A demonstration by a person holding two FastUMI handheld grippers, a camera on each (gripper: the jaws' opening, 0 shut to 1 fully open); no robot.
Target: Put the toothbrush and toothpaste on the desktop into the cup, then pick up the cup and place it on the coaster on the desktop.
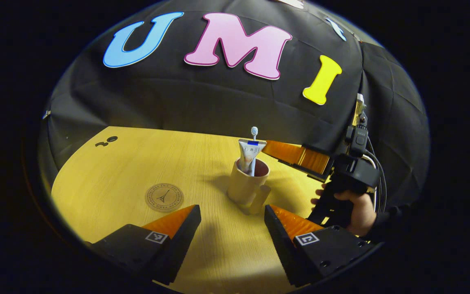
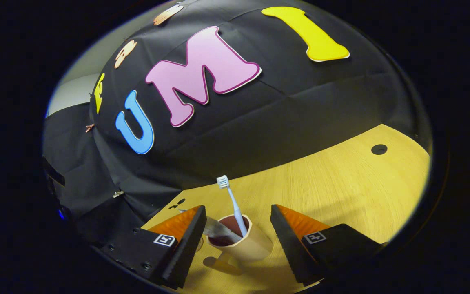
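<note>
A beige cup (image 1: 246,184) with a dark red inside stands upright on the wooden desktop (image 1: 116,175), its handle (image 1: 259,199) turned toward me. A toothpaste tube (image 1: 250,153) and a toothbrush (image 1: 254,131) stand in it, brush head up. The round coaster (image 1: 164,197) lies flat to the cup's left, apart from it. My left gripper (image 1: 233,216) is open just short of the cup, touching nothing. In the right gripper view, my right gripper (image 2: 238,222) is open with the cup (image 2: 243,245), the toothbrush (image 2: 233,200) and the tube (image 2: 218,230) low between its fingers.
A hand (image 1: 359,210) holds the right gripper (image 1: 296,157) at the cup's far right side. Small holes (image 1: 108,141) mark the desktop's far left, and another hole (image 2: 379,149) shows in the right gripper view. The black cloth wall rises behind the table.
</note>
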